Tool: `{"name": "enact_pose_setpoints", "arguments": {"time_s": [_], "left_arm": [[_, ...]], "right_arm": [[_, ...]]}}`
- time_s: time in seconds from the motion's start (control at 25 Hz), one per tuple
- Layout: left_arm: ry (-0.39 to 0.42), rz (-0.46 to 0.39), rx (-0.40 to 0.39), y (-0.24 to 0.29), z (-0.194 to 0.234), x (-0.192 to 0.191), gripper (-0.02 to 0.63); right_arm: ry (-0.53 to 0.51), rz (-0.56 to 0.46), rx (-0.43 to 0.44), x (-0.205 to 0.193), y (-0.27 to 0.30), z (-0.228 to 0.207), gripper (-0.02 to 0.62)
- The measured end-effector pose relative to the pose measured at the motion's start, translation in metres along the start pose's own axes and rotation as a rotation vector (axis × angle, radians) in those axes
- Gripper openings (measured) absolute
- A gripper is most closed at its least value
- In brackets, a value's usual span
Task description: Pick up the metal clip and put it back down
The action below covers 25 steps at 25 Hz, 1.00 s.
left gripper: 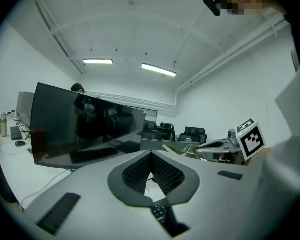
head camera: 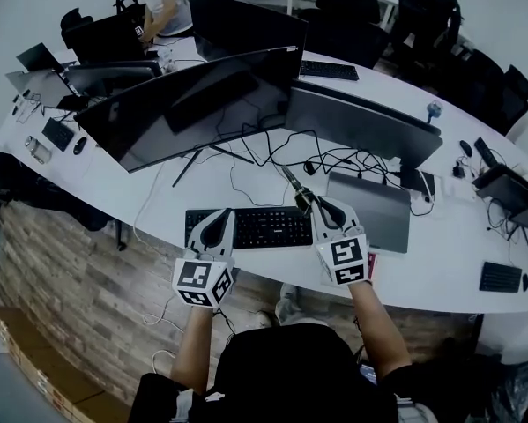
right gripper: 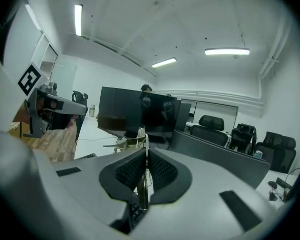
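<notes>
Mostly hidden, metal clip point(right gripper: 141, 189) edge-on, between right gripper point(right gripper: 145, 150) fingers point(right gripper: 162, 170)

A black keyboard point(head camera: 250, 227) lies on the white worktop point(head camera: 440, 263) beneath the jaws; a curved monitor point(head camera: 184, 104) stands beyond them.

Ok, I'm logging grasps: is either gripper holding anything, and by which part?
Right gripper: metal clip, pinched by its thin flat end between the jaws, the rest sticking out past them. Left gripper: nothing.
</notes>
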<state>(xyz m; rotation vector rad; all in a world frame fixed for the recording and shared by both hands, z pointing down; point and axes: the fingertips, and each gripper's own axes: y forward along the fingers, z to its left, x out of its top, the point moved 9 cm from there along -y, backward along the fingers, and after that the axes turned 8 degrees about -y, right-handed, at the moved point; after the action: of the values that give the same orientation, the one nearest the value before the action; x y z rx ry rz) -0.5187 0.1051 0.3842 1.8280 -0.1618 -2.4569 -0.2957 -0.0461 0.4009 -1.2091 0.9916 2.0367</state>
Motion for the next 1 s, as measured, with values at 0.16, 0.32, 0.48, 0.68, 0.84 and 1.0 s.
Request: {"name": "enact_pose_setpoints", "arguments": {"time_s": [0.16,0.32,0.48,0.68,0.84,1.0], "left_arm": [[0.015,-0.015,-0.022,-0.018,-0.008,0.003,0.011],[0.024,-0.021,-0.051,-0.033,-0.017,0.003,0.009],[0.032,-0.025,-0.081,-0.045,-0.024,0.003,0.010],[0.048,-0.013,-0.146,-0.049,-0.038,-0.001,0.011],[0.056,0.001,-0.191,-0.046,-0.050,-0.004,0.010],[0.064,0.017,-0.259,-0.037,-0.075,-0.006,0.009]], "right_arm": [[0.009,-0.013,-0.029,0.003,-0.021,0.010,0.029],[0.009,-0.016,-0.061,0.003,-0.041,0.018,0.029],[0.017,-0.014,-0.101,0.001,-0.062,0.025,0.029],[0.042,-0.005,-0.161,-0.006,-0.093,0.030,0.029],[0.071,0.017,-0.214,-0.020,-0.122,0.029,0.029],[0.116,0.028,-0.276,-0.031,-0.153,0.019,0.029]]}}
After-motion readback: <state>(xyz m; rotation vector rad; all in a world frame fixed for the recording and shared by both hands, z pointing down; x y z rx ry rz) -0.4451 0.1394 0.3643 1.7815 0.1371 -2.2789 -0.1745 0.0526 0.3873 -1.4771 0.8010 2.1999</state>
